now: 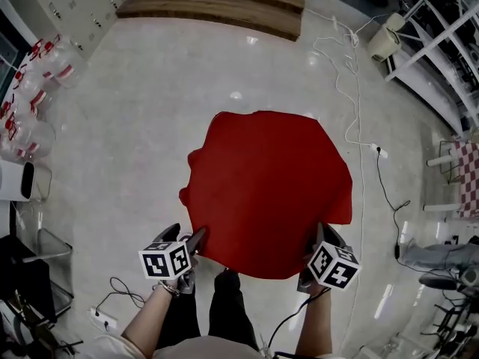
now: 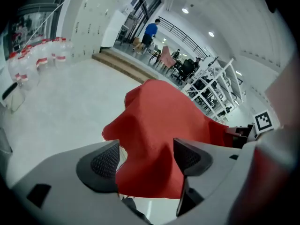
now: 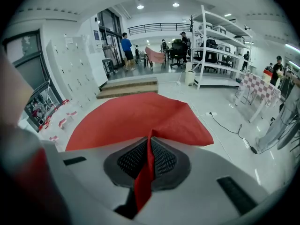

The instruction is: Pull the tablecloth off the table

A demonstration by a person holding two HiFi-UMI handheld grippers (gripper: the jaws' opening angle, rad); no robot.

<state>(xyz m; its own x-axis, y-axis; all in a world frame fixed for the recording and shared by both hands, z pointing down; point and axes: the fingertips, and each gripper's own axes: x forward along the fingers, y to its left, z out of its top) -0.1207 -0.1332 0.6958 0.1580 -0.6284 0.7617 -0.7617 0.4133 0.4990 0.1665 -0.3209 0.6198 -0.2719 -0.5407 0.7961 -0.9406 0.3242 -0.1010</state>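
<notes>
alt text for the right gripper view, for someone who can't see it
The right gripper is clamped shut on a fold of a red tablecloth, which fans out ahead of it over a pale glossy floor. Beyond are wooden steps, white shelving and several people in the distance.

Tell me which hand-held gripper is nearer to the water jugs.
Left. The left hand-held gripper is at the near left corner of the cloth, on the side of the jugs; the right hand-held gripper holds the near right corner, farther from them.
</notes>
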